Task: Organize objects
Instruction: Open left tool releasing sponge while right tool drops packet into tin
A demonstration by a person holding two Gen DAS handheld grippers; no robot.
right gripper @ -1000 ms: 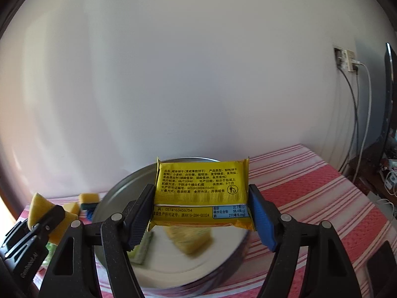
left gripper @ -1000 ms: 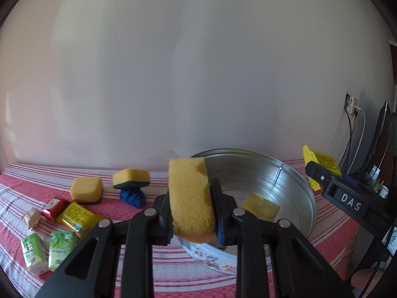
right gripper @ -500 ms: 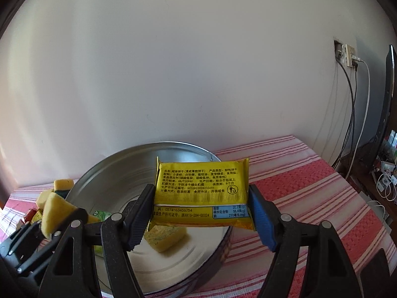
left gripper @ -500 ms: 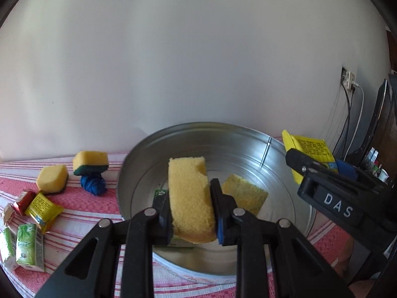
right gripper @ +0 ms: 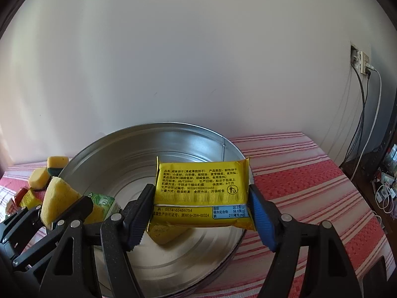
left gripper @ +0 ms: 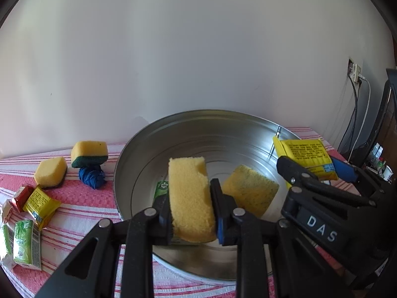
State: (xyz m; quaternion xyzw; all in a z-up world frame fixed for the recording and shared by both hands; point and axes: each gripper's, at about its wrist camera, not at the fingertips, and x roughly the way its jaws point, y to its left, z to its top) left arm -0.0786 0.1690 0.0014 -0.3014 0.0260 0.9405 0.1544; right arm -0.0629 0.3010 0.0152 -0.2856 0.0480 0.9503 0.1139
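Your left gripper point(left gripper: 190, 206) is clamped on the yellow sponge point(left gripper: 189, 196), long axis upright, over the metal basin point(left gripper: 198, 126). Your right gripper point(right gripper: 201, 211) is clamped w/ wide jaws on the yellow snack packet point(right gripper: 202, 190), long axis crosswise btwn pads, above the basin's right half.

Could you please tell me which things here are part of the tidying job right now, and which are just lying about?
In hand:
- yellow sponge, left gripper
- yellow packet, right gripper
- metal basin

Lying about:
- wall socket
- cables
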